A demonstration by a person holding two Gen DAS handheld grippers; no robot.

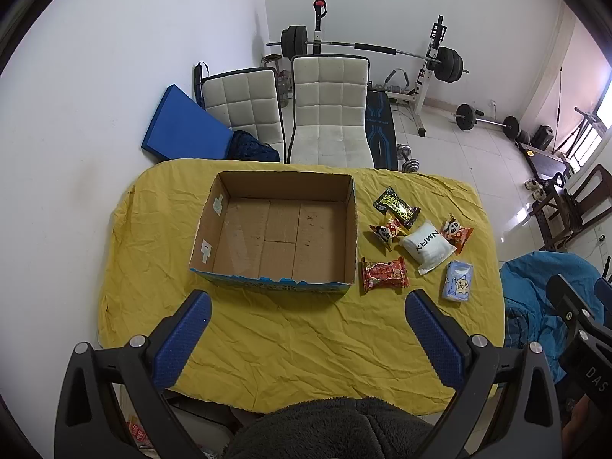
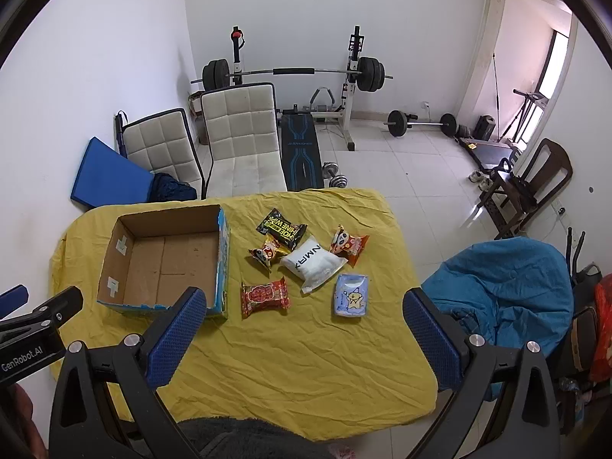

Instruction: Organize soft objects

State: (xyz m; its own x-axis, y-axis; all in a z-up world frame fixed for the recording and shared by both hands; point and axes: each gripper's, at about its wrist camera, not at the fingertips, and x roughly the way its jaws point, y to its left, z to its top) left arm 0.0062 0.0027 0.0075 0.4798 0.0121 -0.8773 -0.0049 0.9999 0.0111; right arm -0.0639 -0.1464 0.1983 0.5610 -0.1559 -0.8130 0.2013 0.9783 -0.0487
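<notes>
your left gripper (image 1: 308, 308) hangs with jaws wide apart, holding nothing, above the yellow cloth (image 1: 267, 344). the cardboard box (image 1: 279, 229) sits at 12 o'clock from it. at 1 o'clock lie the red packet (image 1: 384, 274), white pouch (image 1: 427, 246), black packet (image 1: 397, 207) and blue tissue pack (image 1: 458, 281). your right gripper (image 2: 304, 308) is also spread, holding nothing, with the tissue pack at 1 o'clock.

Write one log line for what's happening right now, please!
stage: start | left gripper: open, holding nothing | right gripper: open, holding nothing | box: nothing inside | six soft packs beside the box on the yellow cloth
</notes>
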